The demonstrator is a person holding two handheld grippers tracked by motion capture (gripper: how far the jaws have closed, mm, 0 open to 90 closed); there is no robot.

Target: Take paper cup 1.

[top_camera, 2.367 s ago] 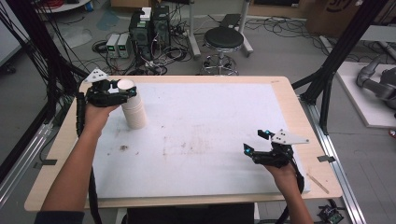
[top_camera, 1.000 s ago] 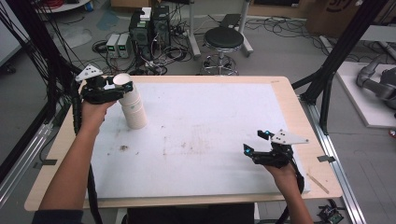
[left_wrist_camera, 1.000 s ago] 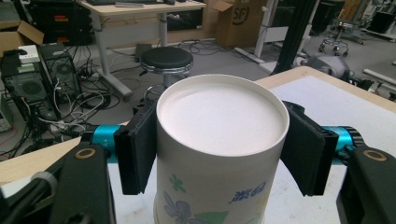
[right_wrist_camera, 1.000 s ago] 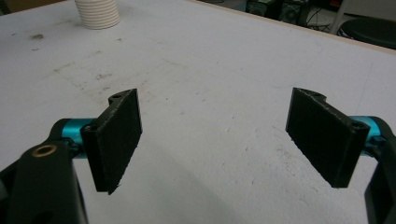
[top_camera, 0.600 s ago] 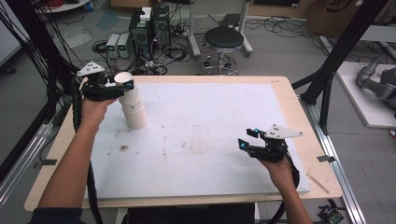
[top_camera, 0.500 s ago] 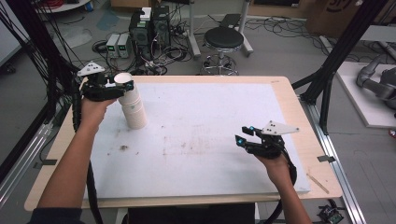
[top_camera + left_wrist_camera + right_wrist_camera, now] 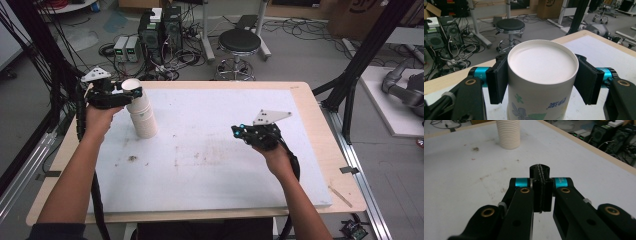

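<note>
While the left gripper (image 7: 131,93) sits at the far left corner of the table (image 7: 305,102), its two black pads (image 7: 496,82) clamp the top of a paper cup (image 7: 541,82) from either side, just under the rim. In the left gripper view the pads lie flat against the cup wall, and the cup's white inside faces the camera, with a blue and green flower print on the outside below. Seen from above, that cup is the uppermost of a leaning stack of cups (image 7: 141,115) whose base rests on the white sheet (image 7: 210,165) that covers most of the tabletop. How many cups make up the stack I cannot tell; the right gripper view shows its lower part (image 7: 508,133) as a column of many close ribs.

Further right, the right gripper (image 7: 236,131) hangs above the sheet, well apart from the stack, and touches nothing. Its jaws have just been closing with nothing between them, and now the two pads (image 7: 543,192) are pressed together face to face.

By count there are two grippers, one cup stack, one white sheet with a few brown smudges (image 7: 132,158), and one black stool (image 7: 239,42) on the floor beyond the table.
</note>
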